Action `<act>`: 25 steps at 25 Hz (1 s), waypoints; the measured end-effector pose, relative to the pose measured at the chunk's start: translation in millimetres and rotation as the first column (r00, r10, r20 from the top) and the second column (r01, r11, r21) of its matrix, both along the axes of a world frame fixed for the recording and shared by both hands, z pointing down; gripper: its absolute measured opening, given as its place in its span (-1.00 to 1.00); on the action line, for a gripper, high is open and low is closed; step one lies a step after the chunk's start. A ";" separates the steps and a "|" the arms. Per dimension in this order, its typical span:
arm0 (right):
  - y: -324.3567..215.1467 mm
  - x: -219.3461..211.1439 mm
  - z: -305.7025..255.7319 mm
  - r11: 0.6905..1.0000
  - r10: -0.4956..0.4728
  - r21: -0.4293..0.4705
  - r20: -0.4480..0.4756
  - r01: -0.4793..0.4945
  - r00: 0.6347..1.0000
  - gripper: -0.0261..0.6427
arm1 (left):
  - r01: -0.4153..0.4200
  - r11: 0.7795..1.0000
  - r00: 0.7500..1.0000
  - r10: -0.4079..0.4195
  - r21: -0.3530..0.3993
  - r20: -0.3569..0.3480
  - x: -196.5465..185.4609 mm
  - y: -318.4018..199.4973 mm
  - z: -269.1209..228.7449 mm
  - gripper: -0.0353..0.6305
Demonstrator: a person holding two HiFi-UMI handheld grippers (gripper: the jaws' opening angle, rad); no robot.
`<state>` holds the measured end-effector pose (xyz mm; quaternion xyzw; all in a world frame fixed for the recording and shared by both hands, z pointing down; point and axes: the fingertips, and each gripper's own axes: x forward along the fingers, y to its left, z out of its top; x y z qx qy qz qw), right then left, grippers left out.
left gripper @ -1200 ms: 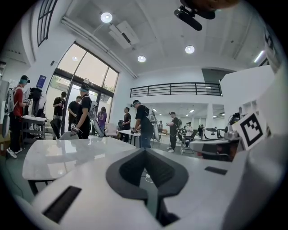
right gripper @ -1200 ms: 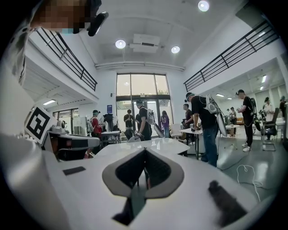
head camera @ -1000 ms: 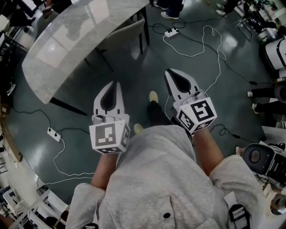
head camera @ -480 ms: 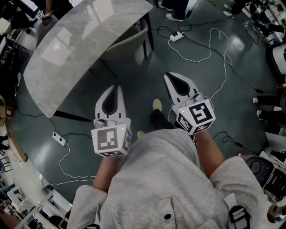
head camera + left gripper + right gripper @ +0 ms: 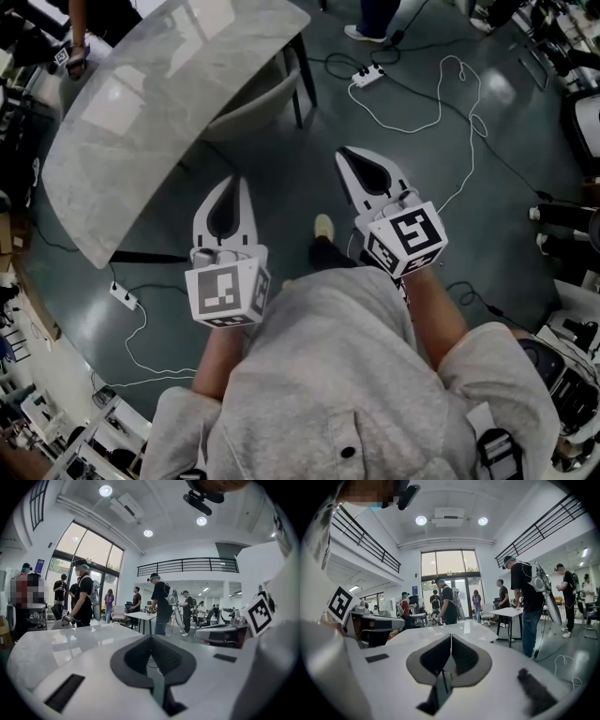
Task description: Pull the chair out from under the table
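The left gripper [image 5: 242,180] and the right gripper [image 5: 343,153] are held side by side over the dark floor [image 5: 281,178], well apart from each other, and both are pointed toward the desk [image 5: 159,103]. The fingers [image 5: 93,677] of the left gripper are seen pressed together in the left gripper view, with nothing between them. The fingers [image 5: 389,677] of the right gripper are likewise closed on each other and empty in the right gripper view. A marker cube is carried at the rear of each gripper (left cube [image 5: 228,292], right cube [image 5: 405,239]).

The chair [image 5: 258,94] is found tucked under the far right end of the desk. Only its pale curved backrest is shown beyond the desk's edge, beside a dark desk leg [image 5: 298,89]. Neither gripper is in touch with the chair or the desk, and bare floor lies between them.

A white power strip [image 5: 366,73] with a long looping cable [image 5: 450,122] is seen on the floor to the right of the chair. A second power strip [image 5: 122,295] lies near the desk's black foot bar [image 5: 141,255]. The person's grey sweatshirt [image 5: 337,375] and one shoe [image 5: 323,227] are seen below the grippers. Several people are seen standing in the hall beyond the desk in both gripper views
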<state>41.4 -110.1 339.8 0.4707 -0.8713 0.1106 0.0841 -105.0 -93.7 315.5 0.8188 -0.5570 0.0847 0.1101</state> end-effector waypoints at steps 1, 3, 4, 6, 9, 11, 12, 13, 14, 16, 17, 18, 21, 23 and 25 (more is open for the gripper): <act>-5.6 3.0 0.3 1.000 -0.002 -0.001 0.002 0.002 1.000 -0.85 | 0.002 1.000 1.000 -0.002 -0.001 0.002 2.9 -5.2 0.3 -0.85; -15.9 7.8 2.2 1.000 -0.008 -0.005 0.005 0.008 1.000 -0.85 | 0.009 1.000 1.000 -0.009 -0.003 0.005 7.3 -15.0 1.9 -0.85; -21.0 10.2 3.2 1.000 -0.011 -0.007 0.006 0.011 1.000 -0.85 | 0.012 1.000 1.000 -0.012 -0.004 0.006 9.5 -20.0 2.5 -0.85; -31.4 14.5 3.8 1.000 -0.020 -0.008 0.006 0.020 1.000 -0.85 | 0.019 1.000 1.000 -0.019 -0.003 0.008 14.2 -30.2 2.2 -0.85; -45.9 19.2 2.3 0.999 -0.039 -0.005 0.009 0.039 0.999 -0.85 | 0.035 0.999 0.999 -0.035 0.000 0.011 19.6 -44.3 0.3 -0.85; -54.4 23.1 2.0 0.999 -0.050 -0.003 0.011 0.050 0.999 -0.85 | 0.045 0.999 0.999 -0.045 0.002 0.015 23.9 -51.7 -0.2 -0.85; -58.6 25.3 1.9 0.999 -0.054 -0.001 0.013 0.054 0.998 -0.85 | 0.049 0.999 0.999 -0.049 0.003 0.016 26.2 -55.0 -0.6 -0.85; -63.0 27.3 1.7 0.998 -0.056 -0.001 0.014 0.056 0.998 -0.85 | 0.053 0.999 0.998 -0.053 0.004 0.017 28.2 -58.4 -1.0 -0.85; -67.3 28.9 1.8 0.998 -0.059 0.000 0.015 0.059 0.998 -0.85 | 0.057 0.998 0.998 -0.057 0.005 0.018 30.0 -61.8 -1.1 -0.85; -74.9 31.1 2.9 0.998 -0.066 -0.001 0.016 0.066 0.998 -0.85 | 0.063 0.998 0.998 -0.063 0.004 0.022 33.1 -68.0 0.3 -0.85; -78.2 32.3 3.3 0.997 -0.071 0.000 0.017 0.071 0.997 -0.85 | 0.065 0.998 0.998 -0.065 0.003 0.024 35.0 -71.0 1.1 -0.85; -81.6 33.8 3.1 0.997 -0.076 0.001 0.017 0.076 0.997 -0.85 | 0.068 0.998 0.997 -0.068 0.003 0.026 37.1 -74.1 1.4 -0.85; -90.7 39.8 2.4 0.996 -0.089 0.007 0.025 0.089 0.996 -0.85 | 0.076 0.997 0.997 -0.076 0.004 0.031 45.0 -81.9 2.2 -0.85; -95.8 43.1 5.3 0.995 -0.096 0.007 0.030 0.096 0.995 -0.85 | 0.081 0.997 0.996 -0.081 0.005 0.037 49.2 -85.5 4.7 -0.85; -101.2 46.4 9.5 0.995 -0.101 0.006 0.034 0.101 0.994 -0.85 | 0.088 0.996 0.995 -0.088 0.004 0.042 52.1 -89.0 8.2 -0.85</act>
